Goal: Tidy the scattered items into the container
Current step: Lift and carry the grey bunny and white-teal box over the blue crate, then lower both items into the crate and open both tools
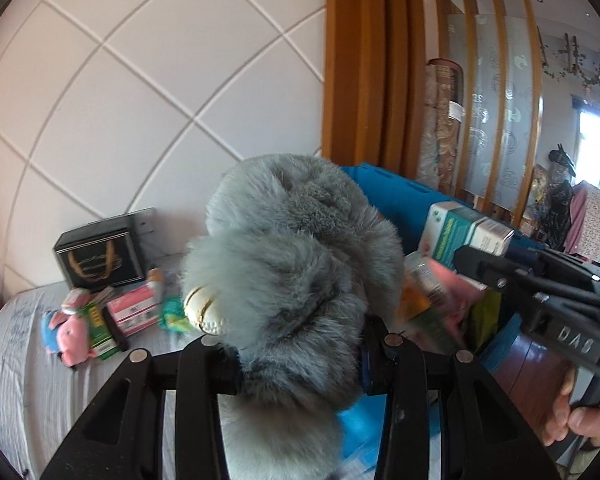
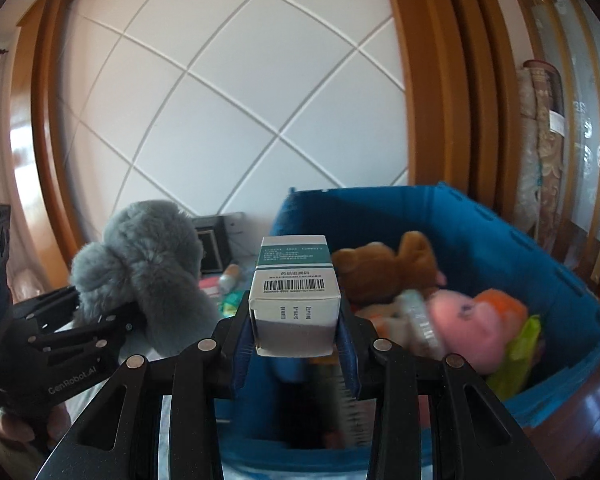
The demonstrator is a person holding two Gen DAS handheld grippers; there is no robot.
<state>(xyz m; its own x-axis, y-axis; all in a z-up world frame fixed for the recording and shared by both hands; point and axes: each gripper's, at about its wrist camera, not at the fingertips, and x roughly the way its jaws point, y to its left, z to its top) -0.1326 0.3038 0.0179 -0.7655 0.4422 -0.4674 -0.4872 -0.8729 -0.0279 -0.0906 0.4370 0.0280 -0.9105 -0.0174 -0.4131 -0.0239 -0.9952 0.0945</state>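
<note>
left gripper (image 1: pixel 300 364) clamped on grey plush toy (image 1: pixel 292 264), held up just left of blue container (image 2: pixel 500 240). right gripper (image 2: pixel 296 344) pinching white-and-green carton (image 2: pixel 294 300) above container's near rim.

risks, judged:
- plush bulky, gripped low; could sag or snag on rim if let go early.
- carton held by its lower part only; could tip and land outside.
- both grippers close together; could collide over the opening.

counts: held 2. in container, ahead and right of right gripper: brown plush 1 (image 2: pixel 388 268), pink plush 1 (image 2: pixel 466 320), green packet 1 (image 2: pixel 516 356); rest blurred. on bed (image 1: pixel 32 380), ahead-left of left gripper: pink plush 1 (image 1: pixel 74 334), black box 1 (image 1: pixel 100 258), small packs, number unclear.
</note>
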